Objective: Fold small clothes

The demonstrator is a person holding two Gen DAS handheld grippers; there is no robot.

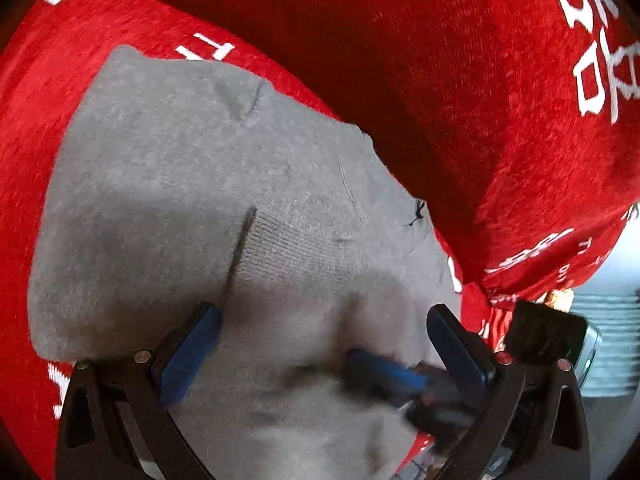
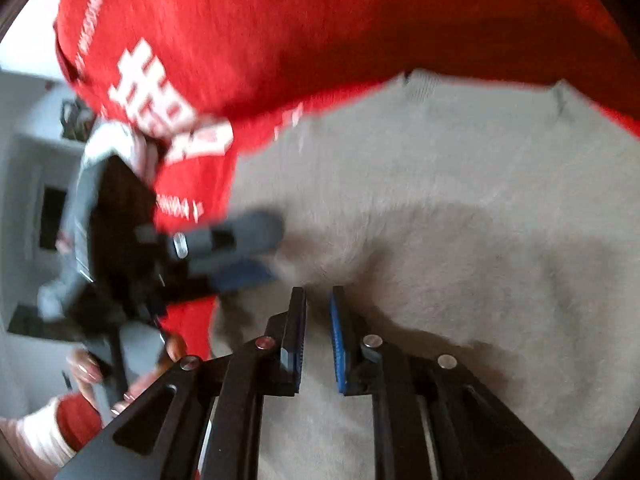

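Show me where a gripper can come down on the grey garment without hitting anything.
Free: the grey garment up toward its edge against the red cloth. Crowded: the near corner, where the left gripper and right gripper work side by side.

Black claw (image 2: 318, 300) arms, blue ribbed pads (image 2: 338, 344), silver screws; red sleeve (image 2: 78, 420), white cuff.

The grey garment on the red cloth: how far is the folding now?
The grey garment lies mostly flat on the red cloth; whether it is already folded I cannot tell. The left gripper is open over it, the right gripper holds nothing. Grasping and folding it seem left.
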